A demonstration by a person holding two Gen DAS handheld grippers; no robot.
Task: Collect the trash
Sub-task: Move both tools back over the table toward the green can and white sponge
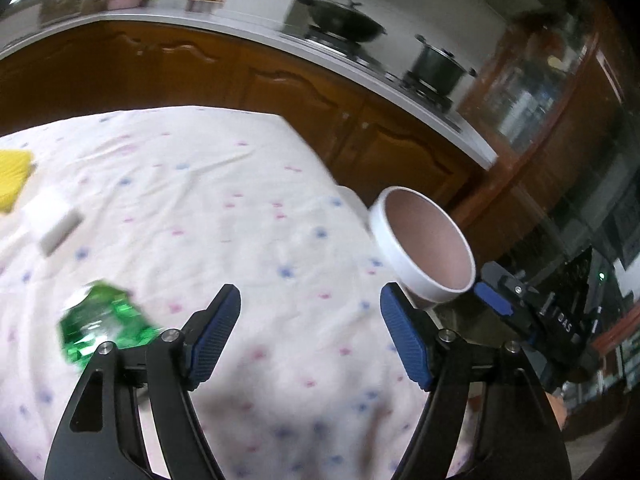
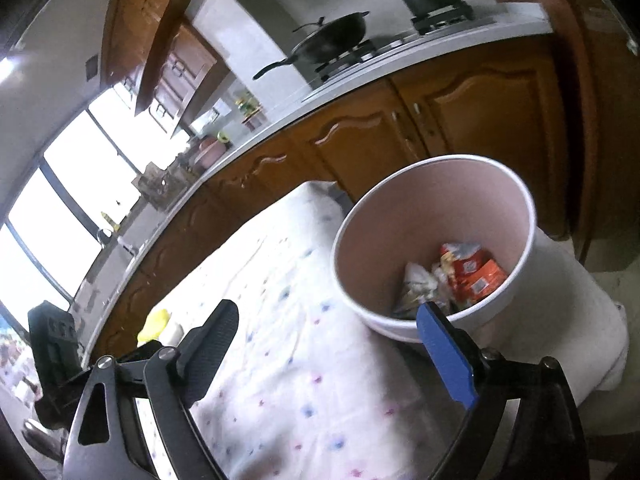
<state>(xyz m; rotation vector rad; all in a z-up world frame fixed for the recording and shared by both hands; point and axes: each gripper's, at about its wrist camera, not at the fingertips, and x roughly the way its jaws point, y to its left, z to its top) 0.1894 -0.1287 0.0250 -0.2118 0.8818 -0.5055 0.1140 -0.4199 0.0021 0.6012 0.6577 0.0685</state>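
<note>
your left hand-held gripper (image 1: 310, 336) is spread wide and empty above the cloth-covered surface (image 1: 224, 216). your right hand-held gripper (image 2: 332, 344) is also wide and carrying nothing, with one blue pad just in front of the bin's rim.

take the white bin (image 2: 436, 240) as your landmark. it stands off the right edge of the surface and already holds an orange packet (image 2: 472, 272) and some pale crumpled wrappers (image 2: 420, 284). the green wrapper (image 1: 106, 322) lies on the cloth well left of the bin, just beside your left fingers. further left again are a white block (image 1: 56, 216) and something yellow (image 1: 12, 176).

the green wrapper looks thin and slick, so a shallow pinch may slip off it or bunch the loose cloth instead. watch the right pad too: nudging the bin's rim could tip it. beyond the bin, a wok (image 1: 340, 20) and pot (image 1: 438, 66) sit on the stove.
</note>
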